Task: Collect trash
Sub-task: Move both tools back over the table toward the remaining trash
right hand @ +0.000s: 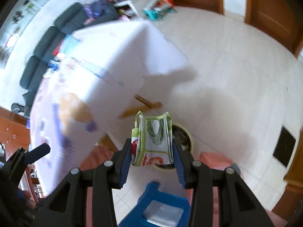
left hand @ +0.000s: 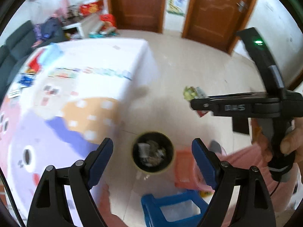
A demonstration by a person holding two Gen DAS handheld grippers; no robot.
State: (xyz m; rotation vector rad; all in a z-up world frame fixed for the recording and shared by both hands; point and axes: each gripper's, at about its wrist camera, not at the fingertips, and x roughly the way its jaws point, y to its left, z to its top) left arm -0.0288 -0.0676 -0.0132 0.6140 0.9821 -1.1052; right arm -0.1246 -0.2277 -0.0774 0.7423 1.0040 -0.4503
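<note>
- A pale tiled floor (left hand: 170, 71) fills most of both views, with two brown wooden doors (left hand: 136, 3) at the far wall.
- On the left stands a table (left hand: 79, 87) under a white and pastel patterned cloth; it is blurred, and small items lie along its far-left edge.
- A blue plastic stool (left hand: 170, 206) sits near the bottom of the left wrist view, with a pink stool (left hand: 184, 168) just beside it to the right.
- A round dark trash bin (left hand: 153, 152) stands on the floor between table and stools, already holding crumpled waste.
- The right gripper (right hand: 151, 151) clamps a folded green, white and red printed wrapper (right hand: 153, 140) between its blue pads, held above and just near of the bin.
- The left gripper (left hand: 152, 162) hangs over the bin with its jaws wide apart and nothing between them.
- A hand (left hand: 289, 143) grips the right gripper's handle at the right edge.
- Judgement: the drop-off step is in hand. The next move calls for carrying the wrapper squarely over the bin's mouth, then spreading the right jaws so it falls inside.
</note>
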